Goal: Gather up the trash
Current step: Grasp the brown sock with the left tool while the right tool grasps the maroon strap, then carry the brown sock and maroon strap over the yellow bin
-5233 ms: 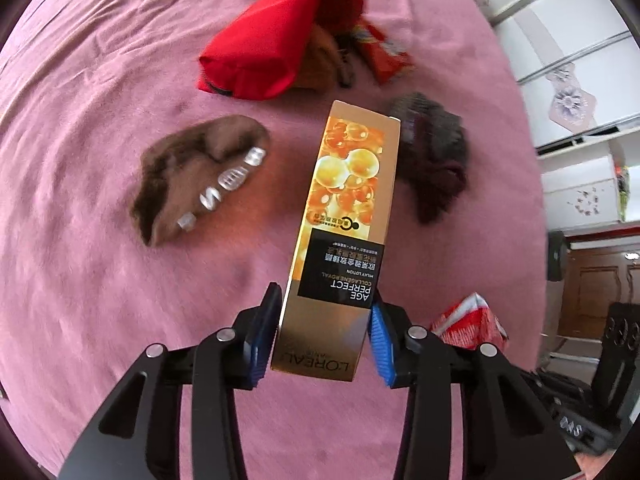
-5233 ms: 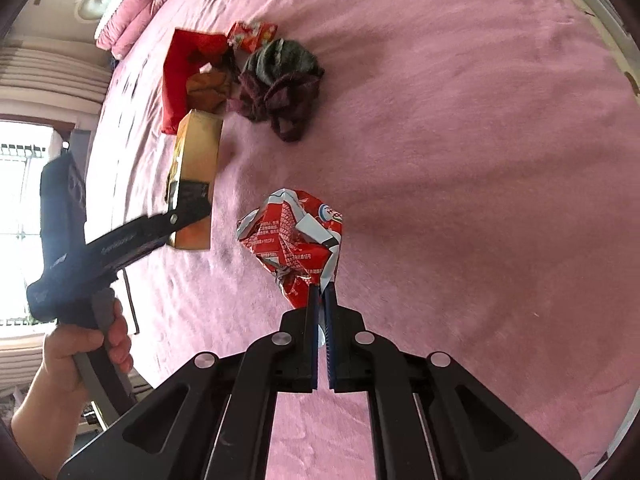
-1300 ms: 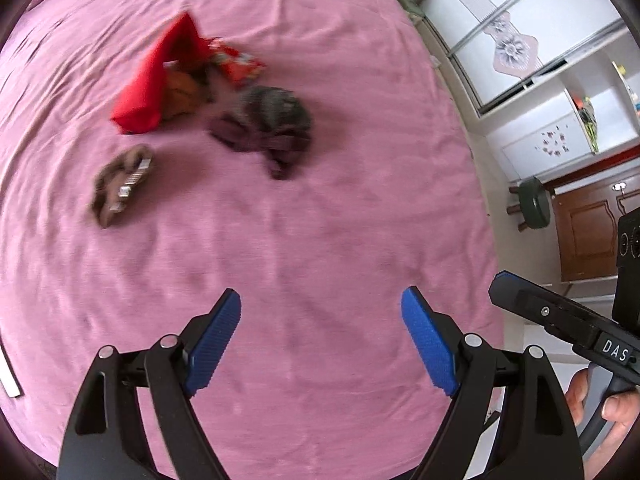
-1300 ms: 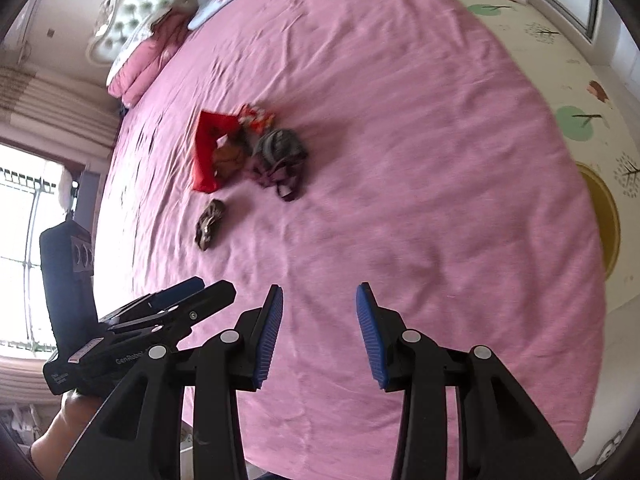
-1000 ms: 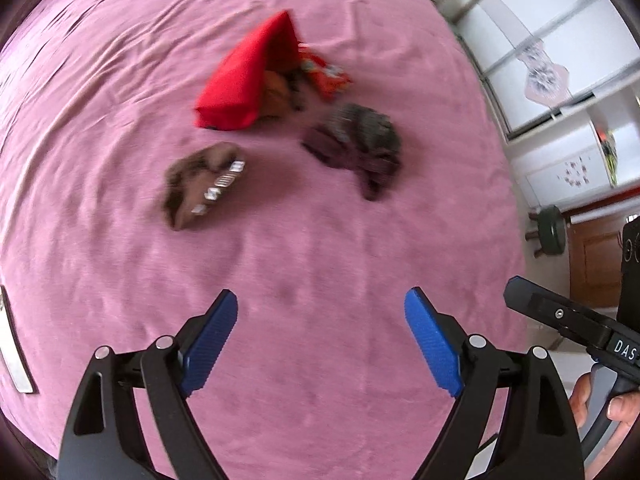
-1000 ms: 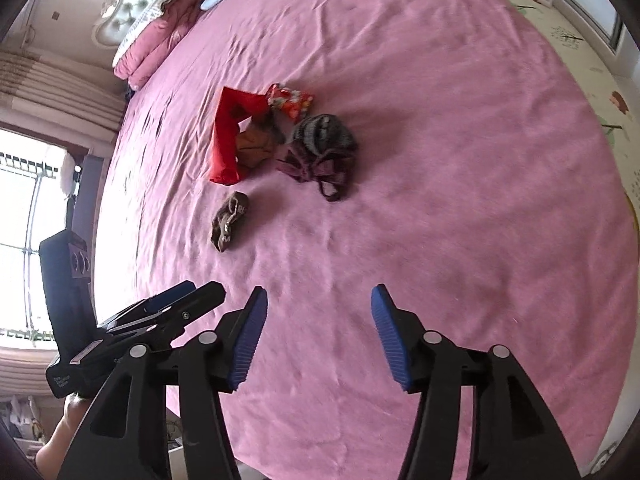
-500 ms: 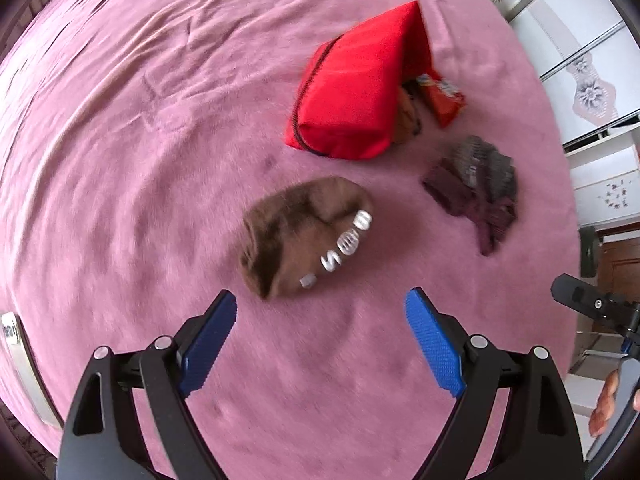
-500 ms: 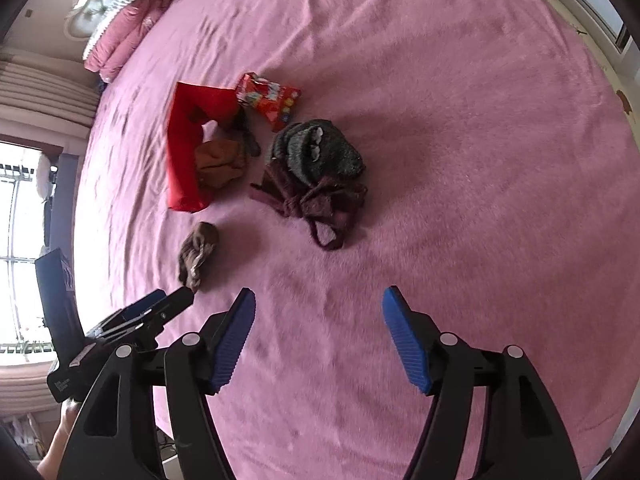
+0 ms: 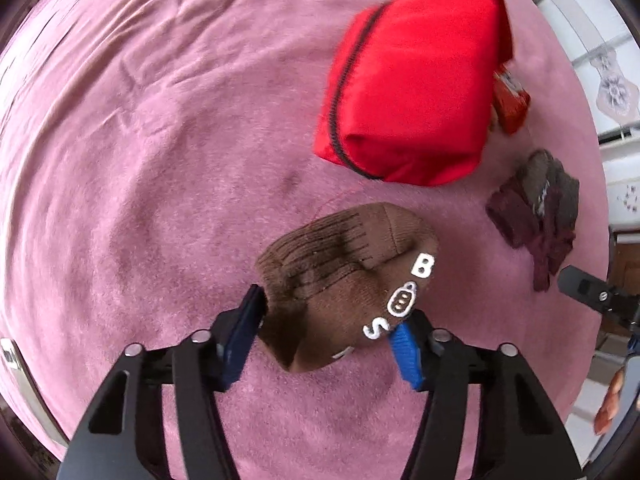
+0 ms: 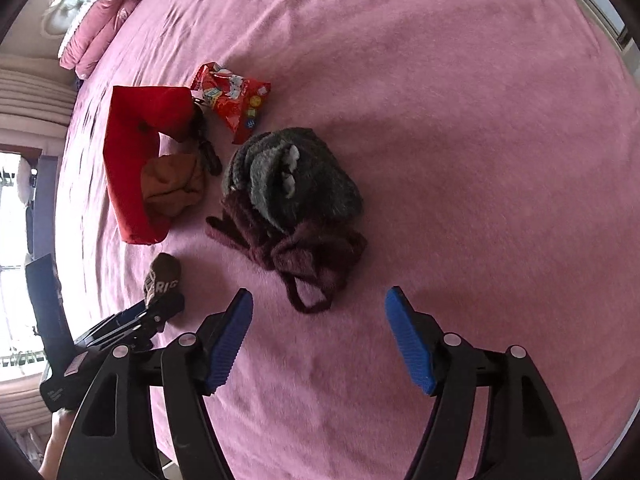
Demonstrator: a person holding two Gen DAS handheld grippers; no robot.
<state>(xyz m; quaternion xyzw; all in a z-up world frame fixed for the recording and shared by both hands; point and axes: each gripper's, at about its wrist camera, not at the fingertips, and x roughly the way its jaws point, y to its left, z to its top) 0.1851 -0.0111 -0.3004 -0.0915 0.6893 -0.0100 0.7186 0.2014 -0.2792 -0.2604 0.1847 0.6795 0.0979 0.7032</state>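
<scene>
On the pink bedspread a brown knitted sock with white letters [image 9: 352, 280] lies between the pads of my left gripper [image 9: 326, 334], whose jaws close around its near end. In the right wrist view the same sock [image 10: 162, 276] shows at the left gripper's tip. My right gripper [image 10: 318, 334] is open and empty, just short of a pile of dark grey and maroon socks [image 10: 296, 204]. A red snack wrapper [image 10: 232, 98] lies beyond, beside a red fabric bag [image 10: 136, 160] with an orange-brown cloth [image 10: 172, 184] in it.
The red bag [image 9: 412, 96] stands behind the brown sock, with the wrapper [image 9: 510, 98] peeking out at its right. The dark sock pile [image 9: 536, 212] lies to the right. Pink pillows [image 10: 100, 36] lie at the head of the bed. The bed edge runs along the left.
My left gripper moved forward to the brown sock and its jaws narrowed around it. My right gripper moved closer to the dark sock pile and stayed open.
</scene>
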